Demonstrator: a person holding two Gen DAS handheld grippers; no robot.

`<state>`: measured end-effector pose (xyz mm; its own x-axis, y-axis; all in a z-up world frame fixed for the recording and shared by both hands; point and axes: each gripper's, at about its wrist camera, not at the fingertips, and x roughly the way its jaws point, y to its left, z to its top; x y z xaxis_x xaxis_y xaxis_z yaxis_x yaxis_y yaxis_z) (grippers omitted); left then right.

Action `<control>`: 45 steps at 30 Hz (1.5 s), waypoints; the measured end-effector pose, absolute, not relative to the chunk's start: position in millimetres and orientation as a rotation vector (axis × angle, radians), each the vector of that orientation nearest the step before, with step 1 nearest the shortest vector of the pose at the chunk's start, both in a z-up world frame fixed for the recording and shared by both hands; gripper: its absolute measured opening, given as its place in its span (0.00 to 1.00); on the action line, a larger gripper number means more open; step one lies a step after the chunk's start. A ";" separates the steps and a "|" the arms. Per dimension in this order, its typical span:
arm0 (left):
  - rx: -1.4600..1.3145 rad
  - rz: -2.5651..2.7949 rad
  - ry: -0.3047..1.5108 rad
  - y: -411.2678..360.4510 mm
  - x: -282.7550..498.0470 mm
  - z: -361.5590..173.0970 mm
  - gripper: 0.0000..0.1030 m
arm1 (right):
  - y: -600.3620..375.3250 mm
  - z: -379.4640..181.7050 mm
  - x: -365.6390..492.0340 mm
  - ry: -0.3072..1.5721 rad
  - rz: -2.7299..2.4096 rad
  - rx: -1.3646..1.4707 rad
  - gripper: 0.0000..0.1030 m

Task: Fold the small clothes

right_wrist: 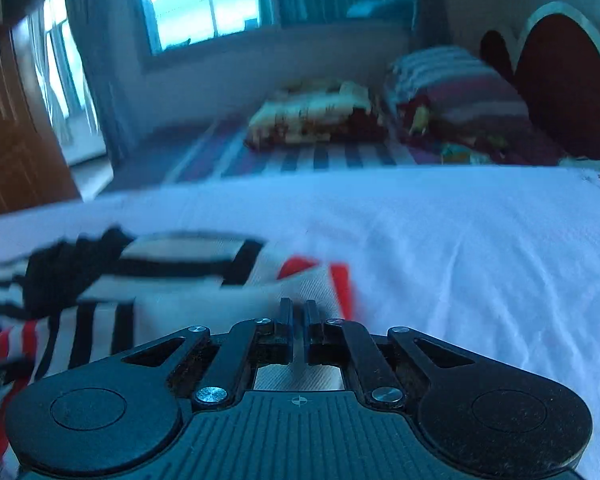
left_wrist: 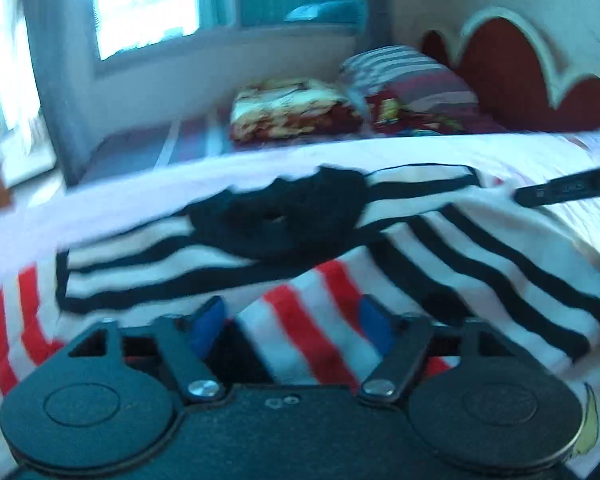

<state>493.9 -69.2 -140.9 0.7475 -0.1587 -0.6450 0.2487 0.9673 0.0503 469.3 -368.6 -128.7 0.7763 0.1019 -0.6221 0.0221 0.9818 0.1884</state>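
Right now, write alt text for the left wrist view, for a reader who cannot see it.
The open left tongs, blue-padded, hover over a small striped garment in black, white and red, with a black collar, lying on a white sheet. The right tongs enter from the right edge beside the cloth. Pillows, a red headboard and a window blur behind.

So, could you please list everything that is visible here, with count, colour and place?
striped garment: one, white with black stripes and a black patch, on the sheet.
red-striped cloth: one, white and red, under the striped garment.
sheet: one, white, across the bed.
folded blanket: one, cream and dark red, far end of bed.
pillow: one, striped, beside the blanket.
headboard: one, dark red, cream edge.
window: bright, back wall.
left gripper: open, above the cloth.
right gripper: shut on garment fabric.
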 end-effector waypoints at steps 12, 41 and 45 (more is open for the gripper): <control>0.163 -0.108 0.670 -63.2 477.1 -129.6 0.78 | -352.6 -100.6 412.5 0.645 0.084 0.194 0.04; -0.925 0.466 0.452 391.0 292.1 -138.0 0.41 | -240.1 -70.7 323.0 0.672 0.023 0.425 0.42; -0.950 0.446 0.436 410.5 306.4 -143.0 0.24 | -223.4 -70.8 329.1 0.683 0.029 0.408 0.42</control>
<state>306.4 410.5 -143.0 0.8254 0.1706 -0.5381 -0.5420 0.5059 -0.6710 329.1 -223.4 -70.8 0.7785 0.1582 -0.6073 0.1058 0.9208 0.3755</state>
